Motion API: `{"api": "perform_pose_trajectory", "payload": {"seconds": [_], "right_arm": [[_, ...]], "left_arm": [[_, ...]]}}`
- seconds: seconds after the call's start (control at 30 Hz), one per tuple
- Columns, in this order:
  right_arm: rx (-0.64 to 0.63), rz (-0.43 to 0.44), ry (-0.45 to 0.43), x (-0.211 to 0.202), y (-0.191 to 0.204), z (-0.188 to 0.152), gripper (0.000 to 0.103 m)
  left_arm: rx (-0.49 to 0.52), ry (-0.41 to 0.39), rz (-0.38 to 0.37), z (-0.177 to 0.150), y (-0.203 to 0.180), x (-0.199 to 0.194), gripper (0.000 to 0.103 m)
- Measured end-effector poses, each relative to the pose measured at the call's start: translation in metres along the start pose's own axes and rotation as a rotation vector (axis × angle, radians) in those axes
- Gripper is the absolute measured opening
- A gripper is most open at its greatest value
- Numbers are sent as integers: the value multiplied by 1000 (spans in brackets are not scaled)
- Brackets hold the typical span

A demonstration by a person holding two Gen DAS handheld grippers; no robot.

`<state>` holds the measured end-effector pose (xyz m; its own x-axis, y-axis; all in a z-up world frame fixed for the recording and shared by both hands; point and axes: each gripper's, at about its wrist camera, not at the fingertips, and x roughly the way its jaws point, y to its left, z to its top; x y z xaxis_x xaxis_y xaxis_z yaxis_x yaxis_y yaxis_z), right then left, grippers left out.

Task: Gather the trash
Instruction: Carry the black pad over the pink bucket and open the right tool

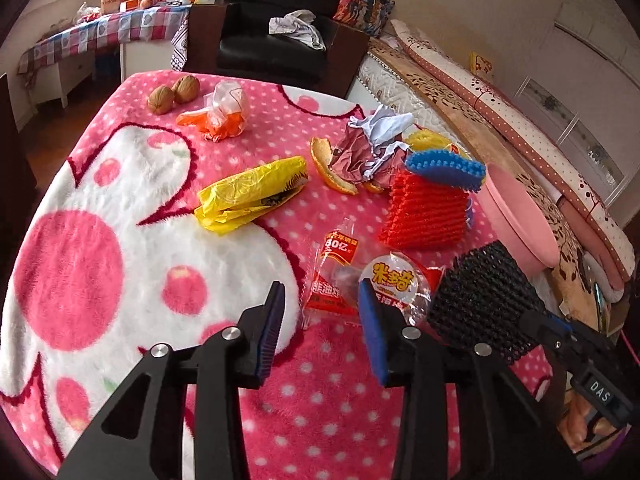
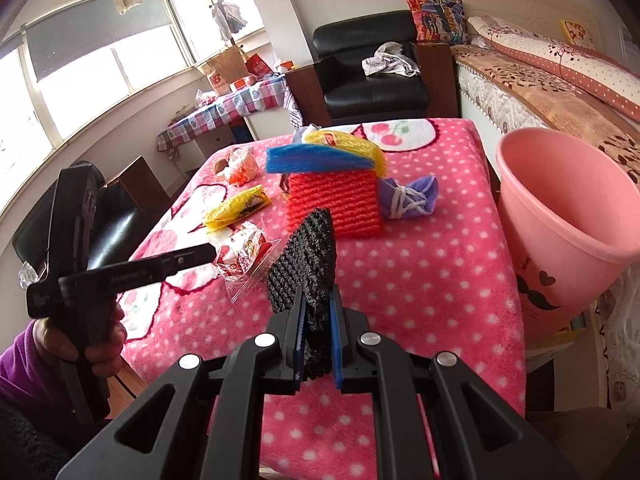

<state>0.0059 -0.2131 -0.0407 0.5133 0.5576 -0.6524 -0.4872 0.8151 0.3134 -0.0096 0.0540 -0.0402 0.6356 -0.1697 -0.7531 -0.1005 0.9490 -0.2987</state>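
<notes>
Now you are gripping a black foam net (image 2: pixel 306 264) in your right tongs (image 2: pixel 317 334), holding it upright above the pink dotted tabletop (image 2: pixel 432 280); it is a coarse, ribbed mesh sleeve, dark and bumpy. Your left tongs (image 1: pixel 320 320) are hanging released over a clear snack wrapper (image 1: pixel 360 284) with red print. Off the tabletop's right edge, a pink bucket (image 2: pixel 568 216) is standing tilted.
</notes>
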Motion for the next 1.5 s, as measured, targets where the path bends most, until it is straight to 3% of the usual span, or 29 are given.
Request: {"api": "perform_pose_trajectory", "payload": {"seconds": [0.23,0.4,0.57,0.87,1.23,1.5], "right_arm": [[11,-23,6,0,-9,-5,10],[20,-27,2,-2,-14,-6,10],[32,-35,-18,-11,-21,-7,10],[71,-91,-105,-48,-42,-5,10],[136,-221,-288,-108,-88,19,10],[232,-338,-355,-112,-140,45,10]], "left_arm": [[41,43,-24,-8,-15,15,38],[117,-6,-23,-12,-28,3,14],[149,-36,-45,-9,-40,-9,7],[245,-102,-102,-1,-75,-33,5],[332,-174,-205,23,-127,-45,5],[395,-225,-252,56,-196,-17,5]]}}
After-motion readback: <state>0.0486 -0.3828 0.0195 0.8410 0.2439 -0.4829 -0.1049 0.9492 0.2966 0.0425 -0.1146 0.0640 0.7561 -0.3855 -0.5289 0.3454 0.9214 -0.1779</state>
